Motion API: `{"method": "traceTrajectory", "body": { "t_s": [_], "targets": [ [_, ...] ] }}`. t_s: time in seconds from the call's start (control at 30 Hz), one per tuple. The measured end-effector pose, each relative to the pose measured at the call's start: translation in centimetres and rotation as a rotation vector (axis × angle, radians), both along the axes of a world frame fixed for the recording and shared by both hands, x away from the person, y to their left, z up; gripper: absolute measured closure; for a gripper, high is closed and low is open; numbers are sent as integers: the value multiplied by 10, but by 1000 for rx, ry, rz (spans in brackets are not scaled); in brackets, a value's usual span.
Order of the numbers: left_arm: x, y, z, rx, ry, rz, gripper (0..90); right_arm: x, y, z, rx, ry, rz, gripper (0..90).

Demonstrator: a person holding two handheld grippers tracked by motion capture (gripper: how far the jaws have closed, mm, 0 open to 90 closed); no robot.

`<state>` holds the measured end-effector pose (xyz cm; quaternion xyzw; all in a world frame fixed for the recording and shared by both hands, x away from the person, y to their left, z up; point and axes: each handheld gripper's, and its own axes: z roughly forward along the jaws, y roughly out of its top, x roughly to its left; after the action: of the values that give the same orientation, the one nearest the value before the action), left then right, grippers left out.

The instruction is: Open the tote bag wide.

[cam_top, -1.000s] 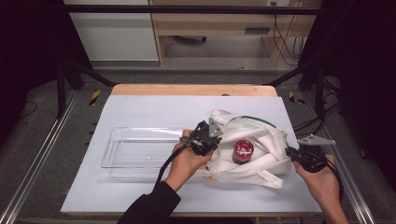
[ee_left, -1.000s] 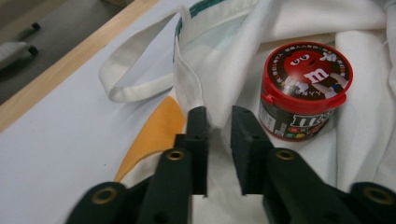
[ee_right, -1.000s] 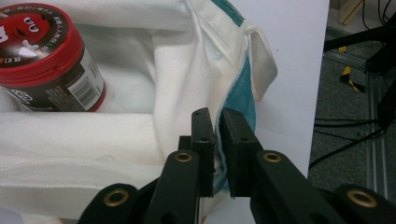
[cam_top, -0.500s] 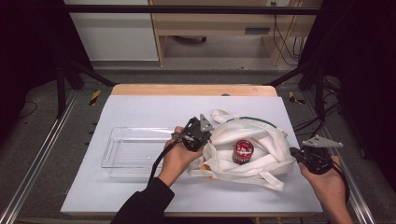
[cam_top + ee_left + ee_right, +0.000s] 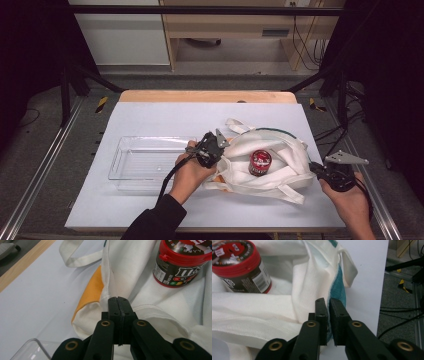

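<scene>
Here, from the high view, your left gripper (image 5: 216,146) sits at the left edge of the white tote bag (image 5: 280,150), and your right gripper (image 5: 320,172) sits at the bag's right edge. The bag lies crumpled on the white table (image 5: 150,117), with the clear plastic tray (image 5: 145,162) just beside it on the left. A red-lidded M&M's can (image 5: 260,162) rests on the bag's fabric, between your two grippers.

In the left gripper view, your jaws are pressed together on the bag's hem (image 5: 112,293), next to an orange patch (image 5: 91,292). The candy can (image 5: 182,262) stands beyond, to the upper right, and a corner of the tray (image 5: 32,350) shows at lower left.

In the right gripper view, your jaws have just been easing apart; a narrow gap stands between them, with the bag's teal-lined edge (image 5: 339,282) caught in it. The can (image 5: 239,267) lies at upper left.
</scene>
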<state>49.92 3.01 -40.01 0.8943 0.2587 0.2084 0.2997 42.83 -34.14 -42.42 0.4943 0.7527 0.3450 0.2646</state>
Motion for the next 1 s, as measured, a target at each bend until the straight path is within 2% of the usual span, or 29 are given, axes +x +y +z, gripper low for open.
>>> {"method": "traceTrajectory", "body": {
  "t_s": [0.13,0.33,0.53,0.73,1.0],
  "targets": [
    [-3,0,0,-21,-8,-3,900,-2,4,8,13,-39,16,682],
    [1,4,-2,-39,7,10,899,-1,15,22,12,-81,44,593],
    [3,6,-1,-51,10,15,897,1,30,31,17,-78,102,474],
    [3,7,-1,-68,10,20,889,4,43,34,17,-72,124,391],
    [3,11,2,-115,17,26,855,7,54,36,4,-60,153,362]
  ]
}}
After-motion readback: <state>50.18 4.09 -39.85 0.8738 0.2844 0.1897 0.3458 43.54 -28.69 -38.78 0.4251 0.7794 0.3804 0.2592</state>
